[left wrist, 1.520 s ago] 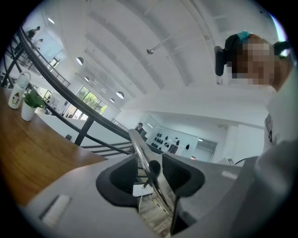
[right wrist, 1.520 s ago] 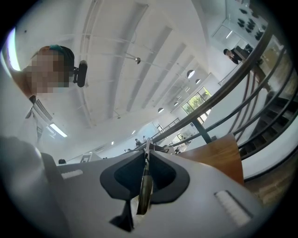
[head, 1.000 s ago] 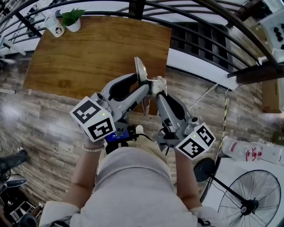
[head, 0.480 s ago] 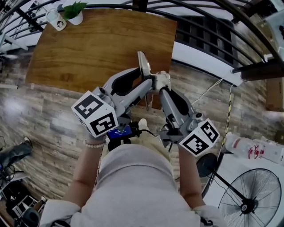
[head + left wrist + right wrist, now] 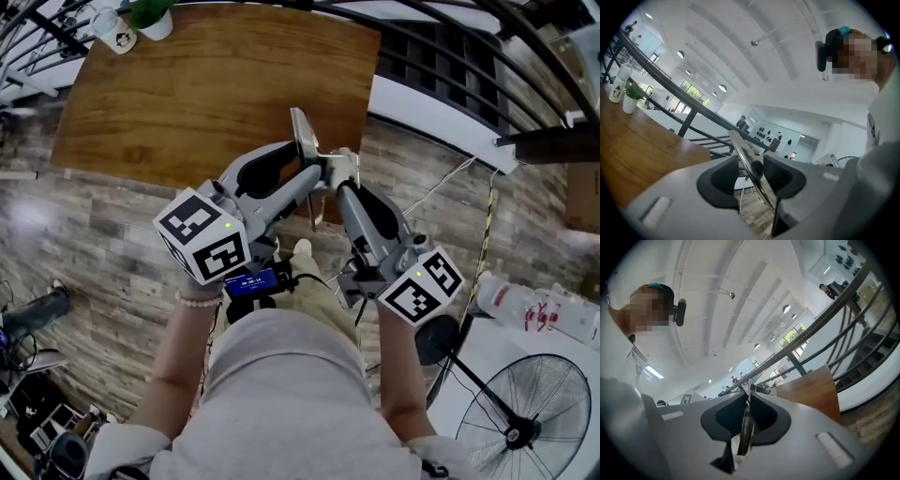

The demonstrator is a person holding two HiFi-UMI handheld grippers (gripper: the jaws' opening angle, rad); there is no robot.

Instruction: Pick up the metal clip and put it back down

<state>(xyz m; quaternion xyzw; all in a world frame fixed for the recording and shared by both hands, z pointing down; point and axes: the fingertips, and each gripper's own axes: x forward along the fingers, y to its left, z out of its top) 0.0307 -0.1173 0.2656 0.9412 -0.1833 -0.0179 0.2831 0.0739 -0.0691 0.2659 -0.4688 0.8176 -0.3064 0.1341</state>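
**A:** So what changed in the last second? It looks about the same to me.

**B:** Not much did. Both hands have sunk a bit toward the table, and neither grip has changed. The left gripper (image 5: 307, 174) is clamped on the flat of the metal clip (image 5: 303, 137). The right gripper (image 5: 339, 174) has its jaws nearly together, pinching the clip edge-on. You can see the metal wedged between the pads in both gripper views.

**A:** Where's the clip, then?

**B:** It's up in the air between the two tips, standing roughly upright over the near right edge of the wooden table (image 5: 206, 94). I don't think it's touching the wood. My guess is the pickup is done and this is the start of putting it back down.

**A:** Is anything in the way?

**B:** Going left to right: a white mug (image 5: 114, 36) and a potted plant (image 5: 150, 15) sit at the far left corner, well away from the clip. The tabletop under the clip looks bare. Behind the table there's a dark railing (image 5: 450, 56), and a white cable (image 5: 439, 194) trails across the floor on the right. A fan (image 5: 525, 427) stands at the bottom right, nowhere near. The only snag I can see is how close the clip hangs to the table's edge. I'd bring it further in over the wood before letting go.
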